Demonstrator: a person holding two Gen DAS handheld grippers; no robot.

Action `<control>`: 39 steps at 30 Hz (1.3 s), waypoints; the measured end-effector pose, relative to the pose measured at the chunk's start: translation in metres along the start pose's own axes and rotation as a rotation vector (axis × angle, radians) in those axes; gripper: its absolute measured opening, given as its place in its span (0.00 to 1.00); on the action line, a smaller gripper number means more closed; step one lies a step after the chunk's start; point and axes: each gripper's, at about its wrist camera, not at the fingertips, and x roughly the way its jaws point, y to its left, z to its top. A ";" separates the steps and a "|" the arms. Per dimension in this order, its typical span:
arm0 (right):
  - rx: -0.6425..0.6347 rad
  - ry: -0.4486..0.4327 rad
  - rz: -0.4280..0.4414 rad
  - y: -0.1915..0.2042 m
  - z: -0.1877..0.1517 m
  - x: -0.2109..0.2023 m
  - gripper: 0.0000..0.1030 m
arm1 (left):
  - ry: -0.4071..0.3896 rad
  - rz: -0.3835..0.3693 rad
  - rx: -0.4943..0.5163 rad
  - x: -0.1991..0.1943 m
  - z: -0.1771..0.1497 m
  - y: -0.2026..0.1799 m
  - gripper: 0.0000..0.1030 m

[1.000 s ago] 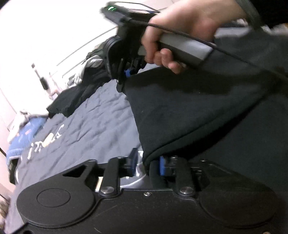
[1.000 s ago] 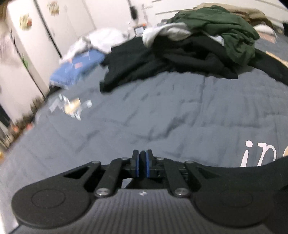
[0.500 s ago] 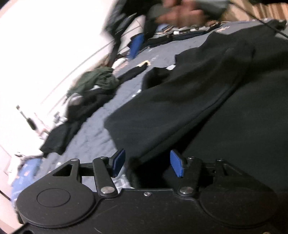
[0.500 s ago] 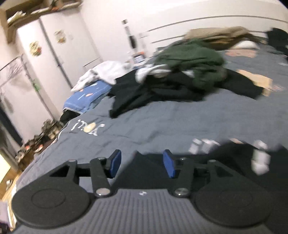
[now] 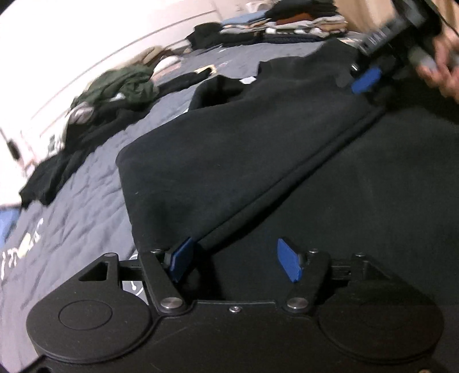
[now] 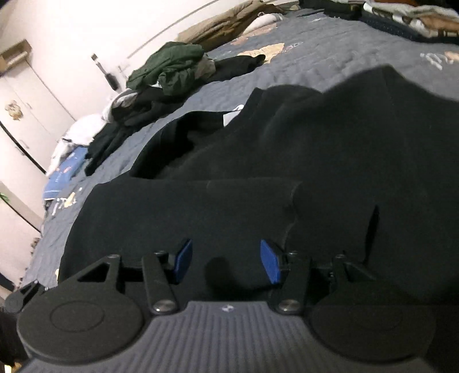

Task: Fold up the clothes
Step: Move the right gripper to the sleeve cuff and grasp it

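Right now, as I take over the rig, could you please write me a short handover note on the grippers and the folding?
Left gripper: jaws opening, pads clear of the cloth, with the folded edge of the black garment lying between them.
Right gripper: open, holding nothing, poised just above the same garment.
Garment: spread on the grey quilt; one side panel is folded over the body, its white neck label showing.
Unfolded pile, dark green and black, waits further up the bed; folded stacks sit at the far corner.
Done: first side fold.
Left: remaining folds, stacking it, then the pile.
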 end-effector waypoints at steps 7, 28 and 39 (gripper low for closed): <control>-0.046 -0.146 -0.007 0.014 -0.007 -0.058 0.51 | -0.211 -0.012 -0.252 -0.039 0.032 0.018 0.63; -0.007 -0.314 -0.209 -0.060 -0.013 -0.160 0.53 | -0.319 -0.253 -0.607 -0.065 0.069 -0.093 0.71; 0.199 -0.406 -0.446 -0.185 -0.018 -0.263 0.55 | -0.247 -0.395 -0.531 -0.046 0.088 -0.158 0.75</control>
